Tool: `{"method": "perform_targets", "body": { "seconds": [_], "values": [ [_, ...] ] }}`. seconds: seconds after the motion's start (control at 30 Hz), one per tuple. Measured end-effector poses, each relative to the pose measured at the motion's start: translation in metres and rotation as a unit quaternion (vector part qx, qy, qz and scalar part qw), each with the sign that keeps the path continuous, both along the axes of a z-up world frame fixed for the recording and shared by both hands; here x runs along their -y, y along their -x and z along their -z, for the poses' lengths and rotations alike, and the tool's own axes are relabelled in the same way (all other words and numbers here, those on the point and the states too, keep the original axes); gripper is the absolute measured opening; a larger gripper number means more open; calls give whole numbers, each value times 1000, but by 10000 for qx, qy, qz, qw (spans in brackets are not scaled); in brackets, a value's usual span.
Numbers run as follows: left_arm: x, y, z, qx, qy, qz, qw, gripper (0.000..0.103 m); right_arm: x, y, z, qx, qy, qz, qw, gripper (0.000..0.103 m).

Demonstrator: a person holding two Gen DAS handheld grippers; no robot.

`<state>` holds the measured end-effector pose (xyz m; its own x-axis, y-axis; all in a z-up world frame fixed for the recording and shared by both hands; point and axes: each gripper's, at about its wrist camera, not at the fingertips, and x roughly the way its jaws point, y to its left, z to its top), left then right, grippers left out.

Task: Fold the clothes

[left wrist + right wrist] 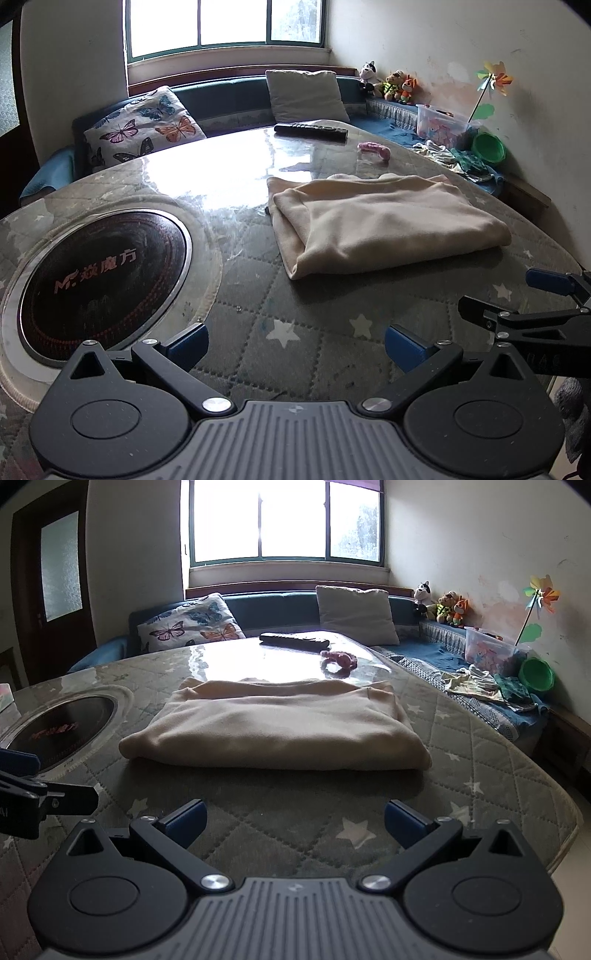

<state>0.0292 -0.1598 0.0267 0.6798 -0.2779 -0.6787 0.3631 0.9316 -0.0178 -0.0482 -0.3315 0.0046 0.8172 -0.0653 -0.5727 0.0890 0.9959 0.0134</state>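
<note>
On the quilted table (480,738) lies the folded cream garment (273,731) — soft, light, floppy; best pinched at a near corner; left gripper (295,347) and right gripper (295,821) both gape empty, short of it.

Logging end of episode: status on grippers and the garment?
Left gripper open, empty; right gripper open, empty. Cream garment folded flat on table, untouched. Nothing in the way; remote sits beyond.

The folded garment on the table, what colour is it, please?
Plain cream garment, best in the right wrist view.
</note>
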Motion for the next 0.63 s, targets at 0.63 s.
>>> {"method": "perform_targets", "body": {
  "seconds": [0.63],
  "values": [
    [4,6,6,4,-8,99,10000,103,0,4,1,-14,10,72,10000,103]
  ]
}}
